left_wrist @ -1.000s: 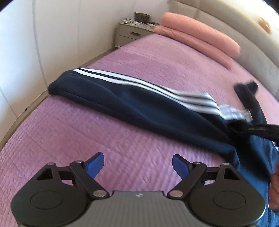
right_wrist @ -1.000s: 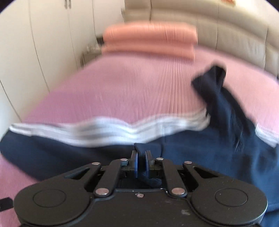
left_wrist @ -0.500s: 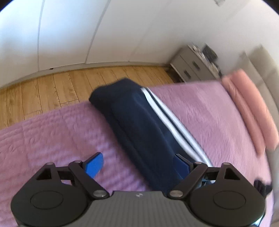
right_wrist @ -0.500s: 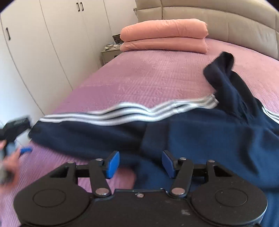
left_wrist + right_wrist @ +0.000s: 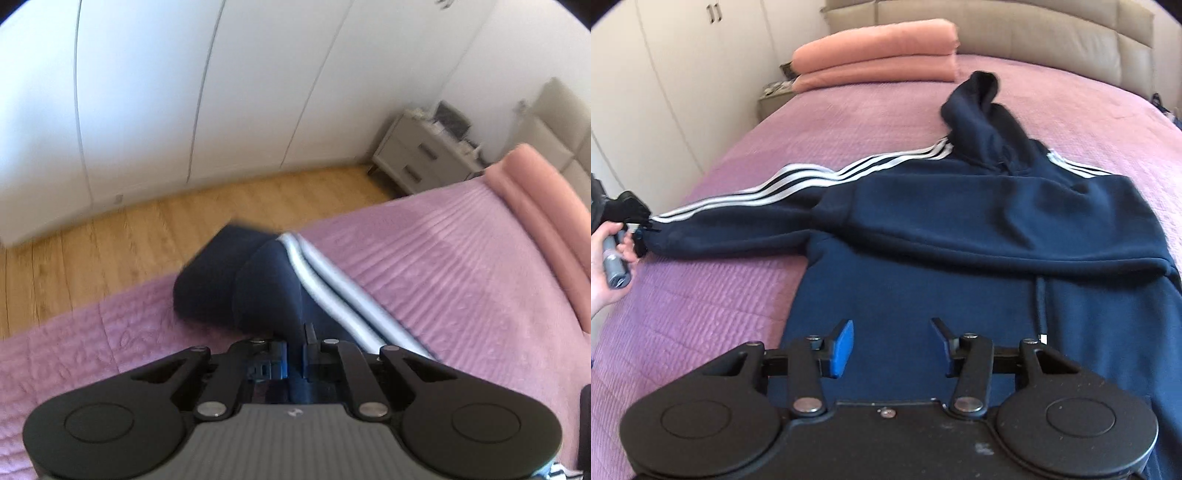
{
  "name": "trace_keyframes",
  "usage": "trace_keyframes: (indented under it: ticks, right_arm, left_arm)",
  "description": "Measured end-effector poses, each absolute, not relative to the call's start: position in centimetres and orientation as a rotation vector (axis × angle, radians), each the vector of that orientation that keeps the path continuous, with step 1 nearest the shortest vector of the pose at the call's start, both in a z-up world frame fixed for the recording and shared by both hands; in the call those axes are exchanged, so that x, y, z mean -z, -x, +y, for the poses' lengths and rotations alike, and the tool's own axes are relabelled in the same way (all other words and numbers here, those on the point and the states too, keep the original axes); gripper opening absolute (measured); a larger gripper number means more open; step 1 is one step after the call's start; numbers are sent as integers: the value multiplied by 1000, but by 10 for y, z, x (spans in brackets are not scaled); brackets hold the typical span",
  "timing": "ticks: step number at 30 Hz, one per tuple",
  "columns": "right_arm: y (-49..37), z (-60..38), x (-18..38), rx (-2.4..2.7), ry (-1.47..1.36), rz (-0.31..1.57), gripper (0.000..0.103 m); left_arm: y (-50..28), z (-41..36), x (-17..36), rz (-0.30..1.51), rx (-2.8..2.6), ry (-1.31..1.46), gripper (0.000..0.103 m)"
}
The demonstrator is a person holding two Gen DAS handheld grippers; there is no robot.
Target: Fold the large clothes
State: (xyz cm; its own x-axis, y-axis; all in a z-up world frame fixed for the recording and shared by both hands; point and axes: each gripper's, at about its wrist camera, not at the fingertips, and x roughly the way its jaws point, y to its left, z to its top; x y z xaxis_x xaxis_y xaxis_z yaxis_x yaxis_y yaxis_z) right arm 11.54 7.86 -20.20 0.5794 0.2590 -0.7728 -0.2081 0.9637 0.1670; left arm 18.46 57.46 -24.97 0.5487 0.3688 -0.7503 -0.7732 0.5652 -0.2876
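- Flat on the bed lies a navy hoodie (image 5: 979, 236) with three white stripes down each sleeve — its front faces up and its hood (image 5: 979, 107) points toward the headboard
- One sleeve (image 5: 746, 218) stretches straight out sideways toward the bed's edge; the other is folded across the chest
- At the cuff (image 5: 218, 280) of the outstretched sleeve, the left gripper (image 5: 293, 354) has its fingers pressed together on the dark fabric, pinching it just where the stripes end
- From the right wrist view, that left gripper (image 5: 637, 227) shows at the far left with a bare hand (image 5: 605, 269) around its handle
- Over the hoodie's lower front hovers the right gripper (image 5: 892, 345), blue pads (image 5: 844, 347) well apart — nothing between them
- A white-tipped drawcord (image 5: 1039, 306) runs down the fabric just beside the right finger
- Beneath everything is a quilted pink bedspread (image 5: 849, 107)
- Two salmon pillows (image 5: 879, 51) are stacked against the beige headboard (image 5: 1034, 26)
- Past the bed's edge: wooden floor (image 5: 110, 236), white wardrobe doors (image 5: 147, 92), and a grey nightstand (image 5: 421, 155)
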Motion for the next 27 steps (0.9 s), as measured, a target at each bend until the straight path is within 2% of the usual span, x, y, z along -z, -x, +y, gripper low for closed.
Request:
trace_keyframes:
  ticks: [5, 11, 16, 18, 19, 20, 21, 22, 25, 27]
  right_arm:
    - [-108, 45, 198, -240, -109, 895, 56]
    - [-99, -4, 189, -198, -144, 889, 56]
    - [-92, -50, 183, -160, -153, 877, 56]
    - [-92, -71, 182, -137, -157, 874, 56]
    - [-92, -81, 183, -125, -160, 874, 56]
    - [-93, -92, 185, -112, -164, 877, 56]
    - [-94, -101, 187, -101, -167, 882, 56]
    - [-96, -110, 190, -92, -173, 890, 56]
    - [-110, -134, 202, -72, -195, 912, 56]
    - [-127, -142, 208, -88, -217, 917, 56]
  left_arm:
    - [-173, 502, 181, 537, -572, 451, 8]
    - [-167, 360, 99, 374, -236, 272, 8]
    - [-173, 229, 72, 328, 66, 208, 9]
    - [-179, 173, 81, 366, 179, 164, 20]
    - [-185, 149, 93, 404, 237, 138, 47]
    - [-192, 124, 110, 463, 296, 112, 83]
    - [-198, 102, 131, 525, 320, 89, 92]
    - [-199, 85, 151, 574, 331, 70, 89]
    - [-195, 58, 203, 777, 364, -13, 50]
    - [-178, 72, 220, 817, 336, 5, 51]
